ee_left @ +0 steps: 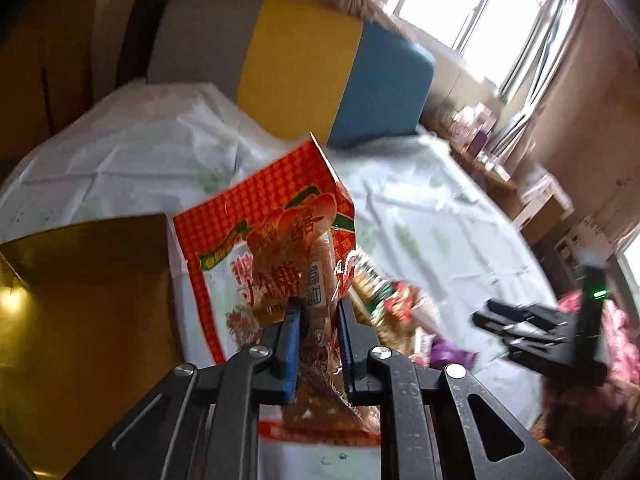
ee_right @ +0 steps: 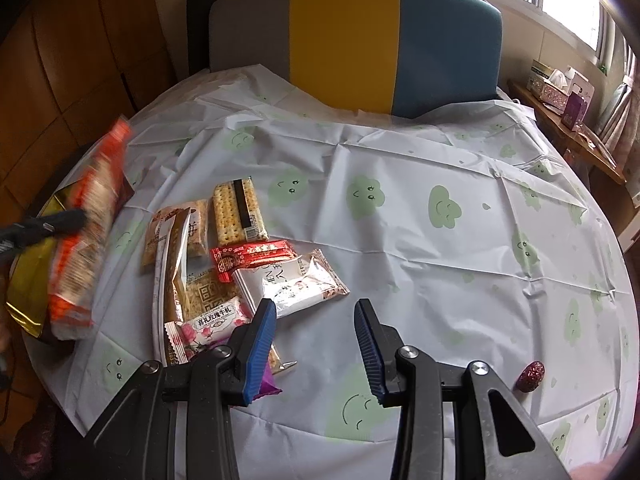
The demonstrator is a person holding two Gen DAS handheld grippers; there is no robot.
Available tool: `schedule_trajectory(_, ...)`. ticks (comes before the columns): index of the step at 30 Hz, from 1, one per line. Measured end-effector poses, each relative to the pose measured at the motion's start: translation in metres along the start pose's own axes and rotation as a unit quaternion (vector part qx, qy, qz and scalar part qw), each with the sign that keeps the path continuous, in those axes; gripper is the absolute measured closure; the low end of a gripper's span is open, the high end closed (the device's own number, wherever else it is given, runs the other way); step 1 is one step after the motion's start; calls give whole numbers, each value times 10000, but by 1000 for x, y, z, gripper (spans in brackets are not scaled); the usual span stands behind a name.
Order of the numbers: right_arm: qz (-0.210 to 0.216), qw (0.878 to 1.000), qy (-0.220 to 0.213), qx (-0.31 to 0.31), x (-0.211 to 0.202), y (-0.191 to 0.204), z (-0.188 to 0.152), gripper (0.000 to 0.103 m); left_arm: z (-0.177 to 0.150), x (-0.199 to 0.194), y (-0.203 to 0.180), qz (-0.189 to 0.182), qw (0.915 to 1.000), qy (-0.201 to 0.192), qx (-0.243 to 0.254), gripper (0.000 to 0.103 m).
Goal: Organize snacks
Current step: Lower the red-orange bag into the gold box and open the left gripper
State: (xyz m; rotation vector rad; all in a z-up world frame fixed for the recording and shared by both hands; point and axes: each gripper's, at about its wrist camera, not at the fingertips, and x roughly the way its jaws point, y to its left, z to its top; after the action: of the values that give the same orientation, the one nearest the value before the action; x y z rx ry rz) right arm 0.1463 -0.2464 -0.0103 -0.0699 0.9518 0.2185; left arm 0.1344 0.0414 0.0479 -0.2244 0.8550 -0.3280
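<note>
While both tongs hang over the cloth-covered table, this is how things stand:

Left tongs [ee_left: 318,308]: pinched nearly together on the crinkled clear wrapper of a big red-and-orange snack bag [ee_left: 260,248]; the blue pads [ee_left: 291,344] press it from both sides.
Bag, from the right wrist view: the snack bag [ee_right: 90,232] hangs blurred and tilted from the left tongs [ee_right: 76,218], up off the cloth, over a gold box [ee_right: 28,280] at the table's left edge.
Gold box, from the left wrist view: the box [ee_left: 84,320] sits just left of the held bag and below it.
Right tongs [ee_right: 316,320]: partly open, the two blue pads [ee_right: 260,352] standing apart with bare tablecloth [ee_right: 440,240] between them, gripping nothing.
Snack pile: just ahead and left of the right tongs; a cracker pack [ee_right: 239,210] lies farthest, a red packet [ee_right: 254,258] nearer, then a white packet [ee_right: 298,284], with a pink flowered packet [ee_right: 208,330] touching the left finger's side.
Purple packet [ee_right: 267,384]: partly hidden under the left finger of the right tongs.
Dark red candy [ee_right: 531,376]: alone on the cloth, right of the right tongs and well apart from the pile.
Chair [ee_right: 360,40]: grey, yellow and blue back, beyond the far table edge.
</note>
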Motion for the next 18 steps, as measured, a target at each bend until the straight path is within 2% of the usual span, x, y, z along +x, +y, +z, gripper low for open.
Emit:
schedule_trajectory(7,476,9988,-117,-70,-7,11,-1,62,9,-58,28,-66,9966,-714,-393,87)
schedule_trajectory(10,633,9979,-95,-99,-7,16,-2,62,13,-77,44,54,9940,-932,-571,87)
schedule_trajectory(12,759,9971,-37,-103,-5,19,-3,62,16,-89,55,202,9926,-1019,-636,87)
schedule_trajectory(15,939,9955,9,-157,-4,26,-5,62,17,-98,71,679,9895,-1088,-674,87)
schedule_trajectory(18,1022,9944,23,-264,-4,35,-6,62,15,-98,91,1001,9861,-1052,-810,87)
